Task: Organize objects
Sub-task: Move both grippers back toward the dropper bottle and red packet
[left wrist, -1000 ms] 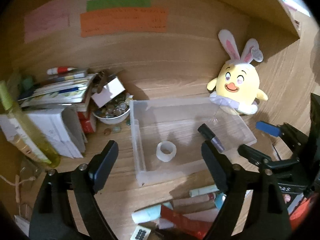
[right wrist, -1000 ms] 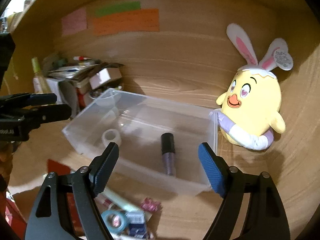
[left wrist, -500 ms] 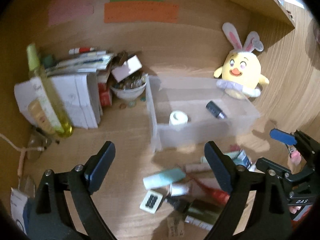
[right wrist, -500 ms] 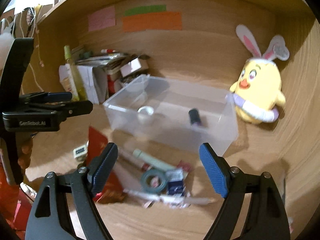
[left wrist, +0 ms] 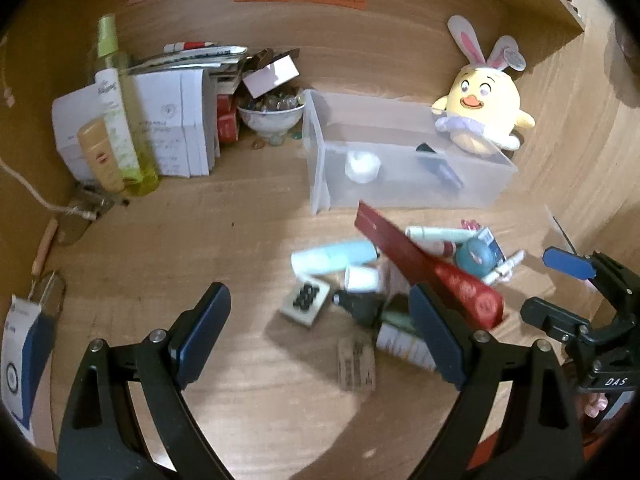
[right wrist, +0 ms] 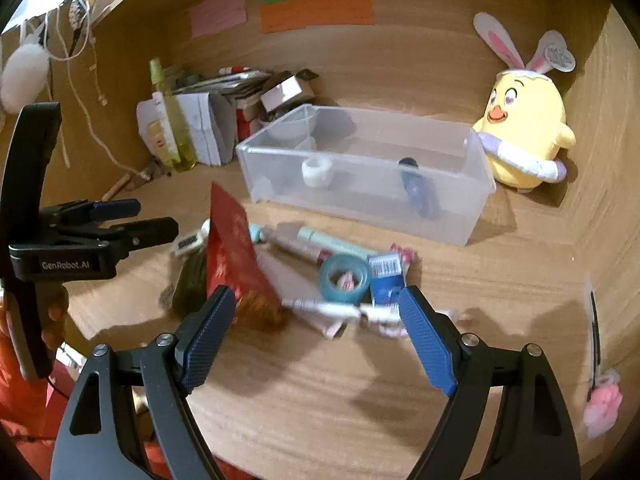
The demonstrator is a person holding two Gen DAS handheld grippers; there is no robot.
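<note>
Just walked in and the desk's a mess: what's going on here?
A person holds two grippers, both open and empty, over a pile of small items on the wooden desk. The left gripper and right gripper hover short of it. The clear bin holds only a white tape roll and a dark tube.

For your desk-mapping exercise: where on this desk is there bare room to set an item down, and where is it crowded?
Bare wood lies between the white boxes, the clear bin and the left gripper. Inside the bin, space shows between the white roll and the dark tube. The pile before the bin is crowded.
</note>
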